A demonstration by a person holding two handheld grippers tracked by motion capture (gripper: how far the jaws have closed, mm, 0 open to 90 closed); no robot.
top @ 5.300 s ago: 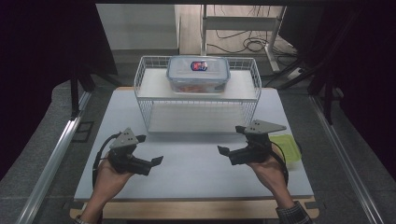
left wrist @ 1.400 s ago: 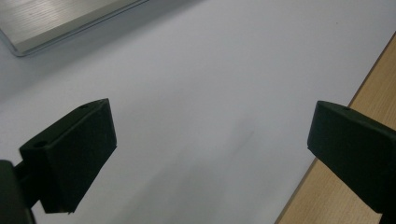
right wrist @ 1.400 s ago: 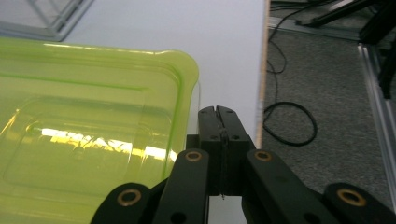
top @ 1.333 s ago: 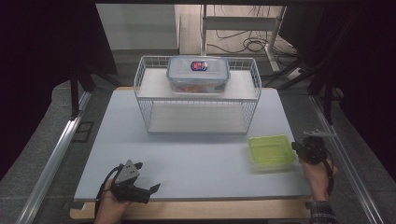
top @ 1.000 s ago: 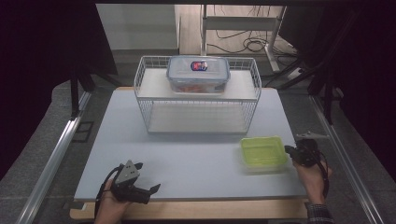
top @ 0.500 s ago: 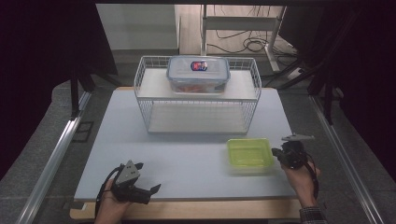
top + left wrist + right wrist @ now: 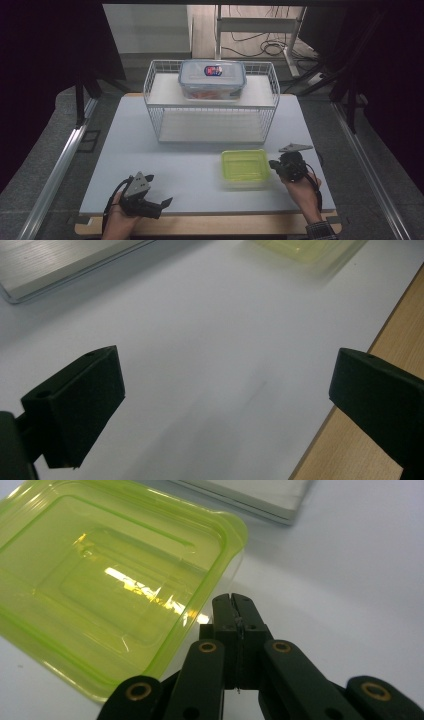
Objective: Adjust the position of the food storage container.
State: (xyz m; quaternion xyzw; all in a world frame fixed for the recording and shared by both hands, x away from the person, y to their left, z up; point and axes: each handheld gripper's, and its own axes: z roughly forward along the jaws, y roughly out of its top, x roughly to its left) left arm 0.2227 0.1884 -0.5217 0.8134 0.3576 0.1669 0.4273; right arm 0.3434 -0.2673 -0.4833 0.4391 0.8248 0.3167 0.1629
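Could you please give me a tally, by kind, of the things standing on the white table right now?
Lidded plastic containers: 2, a yellow-green container on the table top and a clear container on the rack.
White wire racks: 1, the wire rack.
Total: 3

Lime-green container (image 7: 245, 166) (see-through), white table (image 7: 190, 165), black fingers (image 7: 80, 405), white wire basket (image 7: 212, 107).

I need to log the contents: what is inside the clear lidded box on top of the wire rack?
Through the clear box wall something orange-red shows low inside. Its lid, with a red and blue label, covers the rest, so I cannot identify the contents.
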